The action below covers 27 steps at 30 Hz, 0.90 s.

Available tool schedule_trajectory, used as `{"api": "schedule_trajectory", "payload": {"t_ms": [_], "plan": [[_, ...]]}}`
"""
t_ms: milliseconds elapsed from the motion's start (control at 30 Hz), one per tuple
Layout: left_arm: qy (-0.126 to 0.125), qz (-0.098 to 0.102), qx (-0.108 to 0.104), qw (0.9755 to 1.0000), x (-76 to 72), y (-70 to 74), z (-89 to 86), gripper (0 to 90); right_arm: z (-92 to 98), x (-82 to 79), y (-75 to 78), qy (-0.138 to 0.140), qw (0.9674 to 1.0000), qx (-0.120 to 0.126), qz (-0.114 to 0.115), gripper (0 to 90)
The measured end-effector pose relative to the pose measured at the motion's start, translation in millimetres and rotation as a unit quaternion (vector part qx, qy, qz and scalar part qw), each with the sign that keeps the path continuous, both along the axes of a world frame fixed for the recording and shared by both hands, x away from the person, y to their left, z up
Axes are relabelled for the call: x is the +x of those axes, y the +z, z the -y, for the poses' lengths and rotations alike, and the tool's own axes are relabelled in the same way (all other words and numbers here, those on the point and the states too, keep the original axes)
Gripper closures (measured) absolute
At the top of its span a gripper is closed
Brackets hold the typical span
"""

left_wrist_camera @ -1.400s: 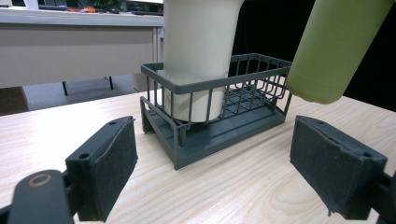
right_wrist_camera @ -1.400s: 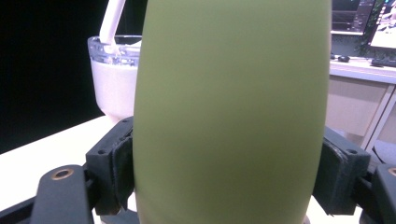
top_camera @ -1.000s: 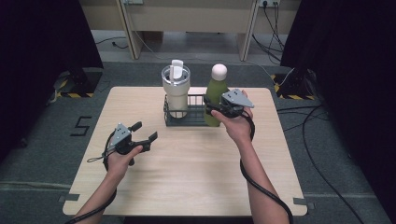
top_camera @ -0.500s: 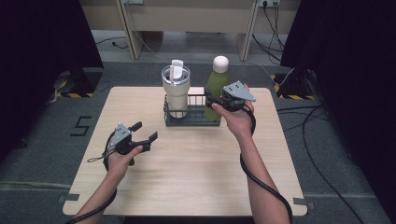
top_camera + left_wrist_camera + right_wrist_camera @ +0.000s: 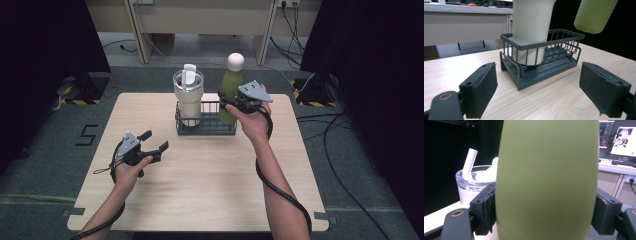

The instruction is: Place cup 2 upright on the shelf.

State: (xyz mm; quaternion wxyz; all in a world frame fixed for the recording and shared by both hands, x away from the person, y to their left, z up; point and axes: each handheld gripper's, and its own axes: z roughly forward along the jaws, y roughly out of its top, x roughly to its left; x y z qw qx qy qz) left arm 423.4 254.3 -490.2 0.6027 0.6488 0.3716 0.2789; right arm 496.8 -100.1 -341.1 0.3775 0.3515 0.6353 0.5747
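My right gripper (image 5: 226,102) is shut on a green bottle (image 5: 232,85) with a cream cap, held upright above the right half of the dark wire basket (image 5: 206,127). In the right gripper view the green bottle (image 5: 547,180) sits squeezed between both pads. From the left gripper view the green bottle's (image 5: 594,15) base hangs clear above the wire basket (image 5: 541,62). A white tumbler (image 5: 188,97) with a lid and straw stands in the basket's left half. My left gripper (image 5: 155,141) hovers open over the table at the left, its jaws empty and pointing toward the basket.
The light wooden table (image 5: 210,185) has bare room in front of the basket. Behind it are a wooden bench's legs and cables on the grey floor. Dark curtains stand at both sides.
My right gripper has lifted the green bottle up out of the basket. The left gripper has stayed where it was.
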Motion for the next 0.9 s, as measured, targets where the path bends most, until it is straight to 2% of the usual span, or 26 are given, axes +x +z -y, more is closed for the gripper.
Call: {"api": "schedule_trajectory", "payload": {"t_ms": [300,900], "plan": [[0.000,-0.001,0.000,1.0000,0.1,-0.1,-0.4,14.1,-3.7,6.5,5.8,-0.003,1.0000,0.005,0.000,22.0],[0.001,-0.002,-0.004,1.0000,0.4,-0.2,-0.8,14.1,-5.4,21.3,8.1,-0.014,0.9998,0.009,-0.007,22.0]]}}
